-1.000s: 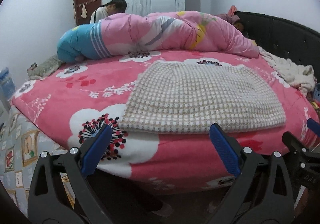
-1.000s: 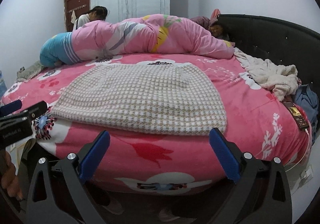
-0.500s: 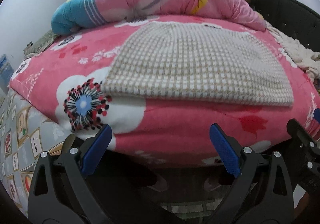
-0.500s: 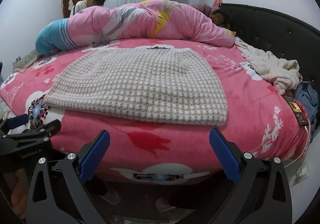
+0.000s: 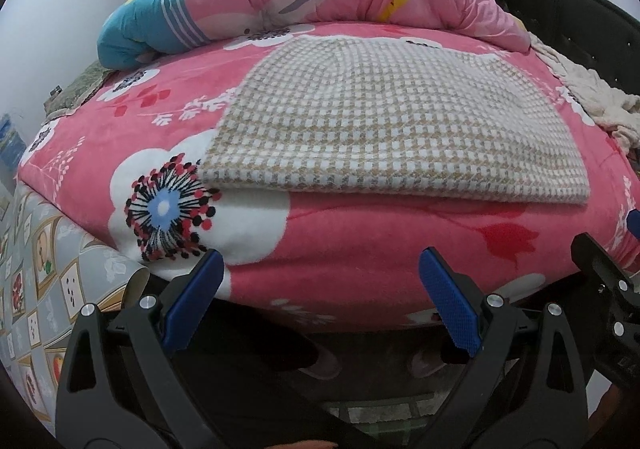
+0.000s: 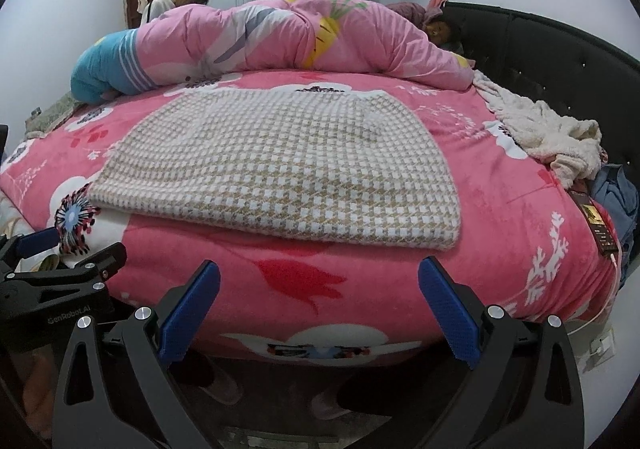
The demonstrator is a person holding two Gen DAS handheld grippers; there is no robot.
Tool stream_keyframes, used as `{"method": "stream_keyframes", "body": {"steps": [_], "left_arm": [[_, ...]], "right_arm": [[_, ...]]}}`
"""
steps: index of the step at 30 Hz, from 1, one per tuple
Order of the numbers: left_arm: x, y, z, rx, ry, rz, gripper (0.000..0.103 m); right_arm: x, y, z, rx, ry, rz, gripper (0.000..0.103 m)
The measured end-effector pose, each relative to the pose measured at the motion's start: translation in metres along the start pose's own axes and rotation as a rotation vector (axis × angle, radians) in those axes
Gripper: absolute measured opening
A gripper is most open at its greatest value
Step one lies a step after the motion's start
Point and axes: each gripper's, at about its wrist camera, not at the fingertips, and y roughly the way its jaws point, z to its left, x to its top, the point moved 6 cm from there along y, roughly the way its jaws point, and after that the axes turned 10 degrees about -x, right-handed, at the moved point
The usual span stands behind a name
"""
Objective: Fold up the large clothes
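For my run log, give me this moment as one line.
left claw: open, empty | right claw: open, empty | checked garment: flat on pink bedspread, untouched | both claws short of near edge

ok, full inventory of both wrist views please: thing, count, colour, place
beige-and-white houndstooth knit garment: 1, flat, mid-bed
pink floral fleece bedspread: 1, covers the bed
pink quilted duvet with blue end: 1, heaped at far side
cream fluffy blanket: 1, right edge
black padded headboard: 1, right
blue cloth: 1, under the blanket
dark flat packet: 1, right edge
people: 2, far side
left tongs: open, before near edge
right tongs: open, before near edge
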Motion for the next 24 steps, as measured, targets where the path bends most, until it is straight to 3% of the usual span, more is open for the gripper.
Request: {"method": "stream_keyframes", "body": {"steps": [24], "left_arm": [[-0.0007,0.002,-0.0028,-0.018,-0.022,0.012,0.095]], "right_arm": [[-0.001,0.0006,-0.0057,0.001,0.013,0.012,0.097]]}}
